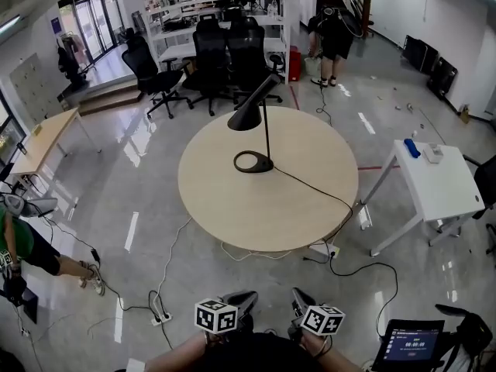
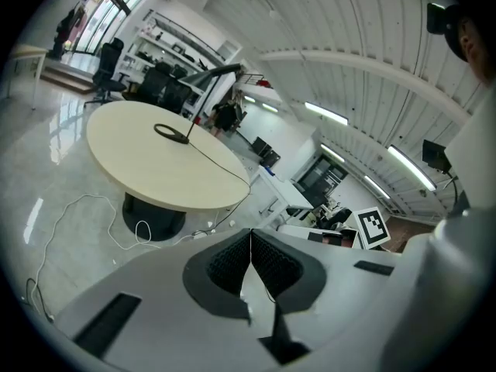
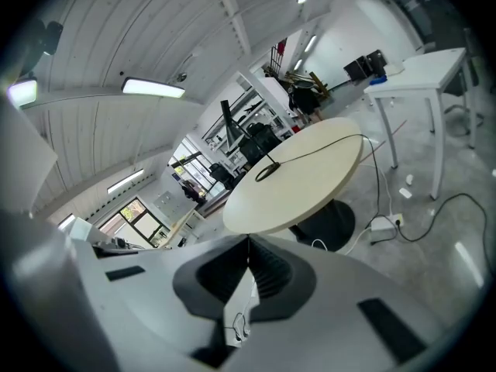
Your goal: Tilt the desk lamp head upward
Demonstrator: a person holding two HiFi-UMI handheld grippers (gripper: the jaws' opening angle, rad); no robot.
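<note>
A black desk lamp (image 1: 263, 122) stands on the round beige table (image 1: 267, 200), its ring base (image 1: 253, 162) near the table's middle. Its cone head (image 1: 247, 116) hangs tilted down toward the left. A black cord (image 1: 318, 191) runs from the base off the table's right edge. The lamp shows small in the left gripper view (image 2: 186, 126) and in the right gripper view (image 3: 267, 167). My left gripper (image 1: 242, 302) and right gripper (image 1: 298, 301) are held low near the body, far short of the table, both shut on nothing. The jaws meet in both gripper views.
Black office chairs (image 1: 225, 53) stand behind the table. A white side table (image 1: 434, 180) is at the right. Cables and a power strip (image 1: 159, 316) lie on the glossy floor. A person (image 1: 335, 41) stands at the back, another (image 1: 23, 246) at the left. A tablet (image 1: 409, 346) sits lower right.
</note>
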